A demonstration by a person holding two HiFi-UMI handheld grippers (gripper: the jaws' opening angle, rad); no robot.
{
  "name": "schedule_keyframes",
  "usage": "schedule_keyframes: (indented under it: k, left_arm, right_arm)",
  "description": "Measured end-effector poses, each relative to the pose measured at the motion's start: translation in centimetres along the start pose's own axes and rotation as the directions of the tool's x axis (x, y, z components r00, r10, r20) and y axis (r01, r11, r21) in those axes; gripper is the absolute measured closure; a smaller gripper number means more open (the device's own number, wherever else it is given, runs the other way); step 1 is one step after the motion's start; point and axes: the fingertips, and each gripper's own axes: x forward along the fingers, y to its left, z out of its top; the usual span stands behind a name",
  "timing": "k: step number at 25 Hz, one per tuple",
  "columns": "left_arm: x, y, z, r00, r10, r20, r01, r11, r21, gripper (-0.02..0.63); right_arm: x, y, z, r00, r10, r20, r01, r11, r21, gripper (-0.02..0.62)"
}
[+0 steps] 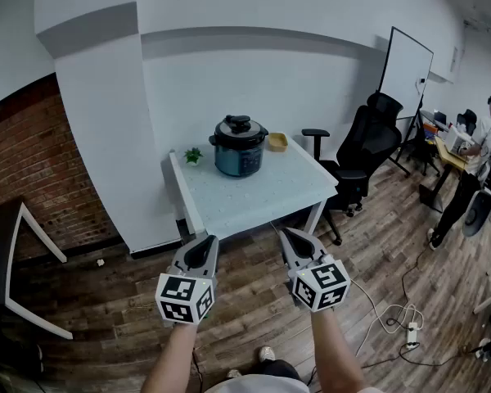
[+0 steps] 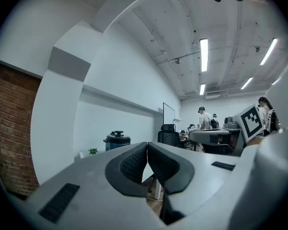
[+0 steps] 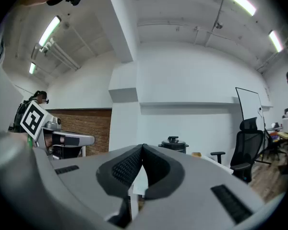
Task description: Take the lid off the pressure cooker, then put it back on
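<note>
No words, brands or numbers are legible; only coded square markers cover the left gripper's cube point(image 1: 185, 299) and the right gripper's cube point(image 1: 322, 285).

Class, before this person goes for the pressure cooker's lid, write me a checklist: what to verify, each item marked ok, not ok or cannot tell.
1. Lid seated on pressure cooker: ok.
2. Cooker upright on table, small plant and yellow bowl apart from it: ok.
3. Left claw empty: ok, shut on nothing.
4. Right claw empty: ok, shut on nothing.
5. Claws opened to grasp: not ok.
6. Lid unlocked: cannot tell.
</note>
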Motion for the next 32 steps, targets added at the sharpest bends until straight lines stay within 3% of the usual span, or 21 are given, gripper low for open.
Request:
schedule_keyframes:
  k: [25, 30, 31, 32]
  left_arm:
    - [0.5, 0.5, -0.6, 1.000, -0.004, -0.012, 0.004, 1.000, 0.006, 0.591]
    - [0.9, -0.1, -0.5, 0.999, -0.040, 0.003, 0.040, 0.999, 0.017, 0.586]
    - [1.1, -0.2, -0.5, 0.999, -0.048, 0.002, 0.048, 0.999, 0.013, 0.532]
    - [1.2, -0.3, -0.6, 0.999, -0.052, -0.001, 0.052, 0.999, 0.008, 0.437]
  right_arm:
    - [0.7, -0.3, -0.7, 1.000, -0.012, -0.014, 0.012, 1.000, 0.012, 0.594]
    - [0.8, -0.6, -1.1, 1.000, -0.009, -0.020, 0.009, 1.000, 0.017, 0.594]
    - [0.9, -0.6, -1.1, 1.000, -0.009, -0.021, 0.009, 1.000, 0.018, 0.594]
    - [0.9, -0.6, -1.2, 1.000, -0.008, -0.022, 0.008, 1.000, 0.018, 0.594]
